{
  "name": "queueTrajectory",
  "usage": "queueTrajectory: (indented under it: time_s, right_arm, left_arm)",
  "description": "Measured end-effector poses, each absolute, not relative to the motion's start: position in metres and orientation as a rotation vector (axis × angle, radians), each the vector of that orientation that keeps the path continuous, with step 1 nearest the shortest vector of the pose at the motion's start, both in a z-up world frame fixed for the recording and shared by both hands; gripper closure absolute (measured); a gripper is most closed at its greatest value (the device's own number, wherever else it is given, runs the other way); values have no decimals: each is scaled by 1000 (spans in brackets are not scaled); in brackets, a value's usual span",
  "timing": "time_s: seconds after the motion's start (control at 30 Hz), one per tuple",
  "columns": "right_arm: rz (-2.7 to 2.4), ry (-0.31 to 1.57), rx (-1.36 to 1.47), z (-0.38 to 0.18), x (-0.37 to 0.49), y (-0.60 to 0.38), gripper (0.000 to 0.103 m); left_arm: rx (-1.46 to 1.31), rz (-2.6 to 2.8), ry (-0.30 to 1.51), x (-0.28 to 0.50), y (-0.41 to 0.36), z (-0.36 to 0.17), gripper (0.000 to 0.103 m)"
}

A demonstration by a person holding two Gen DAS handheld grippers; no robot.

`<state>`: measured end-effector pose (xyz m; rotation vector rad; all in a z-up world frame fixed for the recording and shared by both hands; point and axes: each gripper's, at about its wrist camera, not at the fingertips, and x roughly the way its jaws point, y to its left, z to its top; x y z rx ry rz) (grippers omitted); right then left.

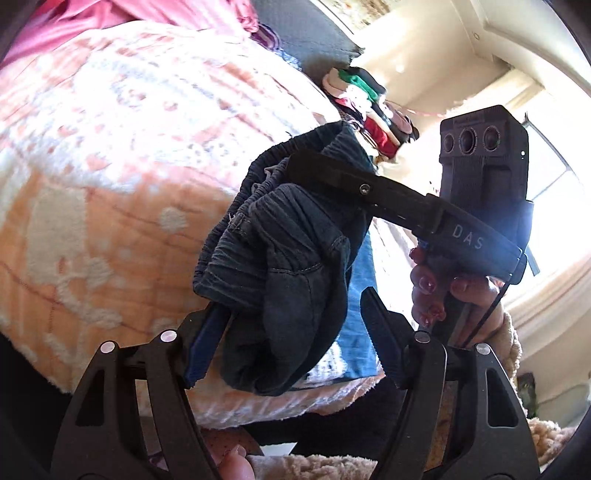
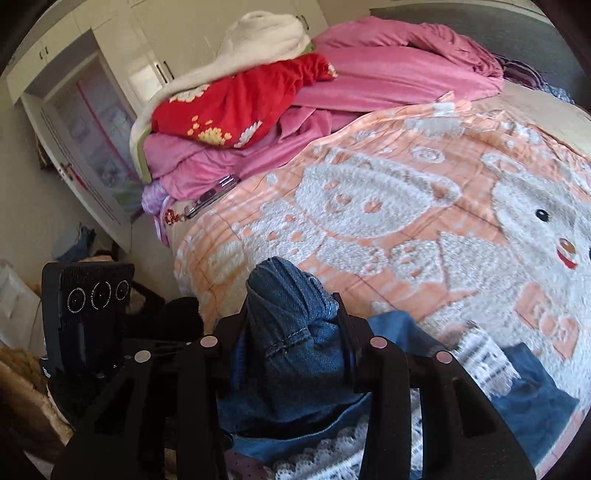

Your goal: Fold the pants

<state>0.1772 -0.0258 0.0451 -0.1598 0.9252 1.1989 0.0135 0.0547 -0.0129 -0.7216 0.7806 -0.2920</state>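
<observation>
Fingers, right: on my right gripper they are clamped on a bunched fold of the pants, denim squeezed up between the two black pads.
Fingers, left: on my left gripper they stand well apart; the left finger touches the hanging denim, the right finger is clear of it, so nothing is pinched.
Bed: I see the peach blanket with white bear figures covering most of the mattress, running up to a grey headboard.
Bedding pile: pink quilt at the far side of the bed, with a red flowered blanket and a cream blanket on top of it.
Pants: dark blue denim, elastic waistband gathered, held up off the near edge of the bed; the rest trails down onto the blanket below my right gripper.
Right gripper seen from left: its black finger lies across the top of the waistband, with the person's hand around the handle.
Phone: a handset lies on the blanket just beside the pink quilt's edge.
</observation>
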Motion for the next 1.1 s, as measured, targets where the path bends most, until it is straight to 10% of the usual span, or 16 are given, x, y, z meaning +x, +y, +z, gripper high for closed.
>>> queueTrajectory:
  time_s: [1.1]
  right_arm:
    - [775, 949, -183, -11, 178, -184, 41]
  left_arm:
    - [-478, -535, 968, 61, -80, -31, 37]
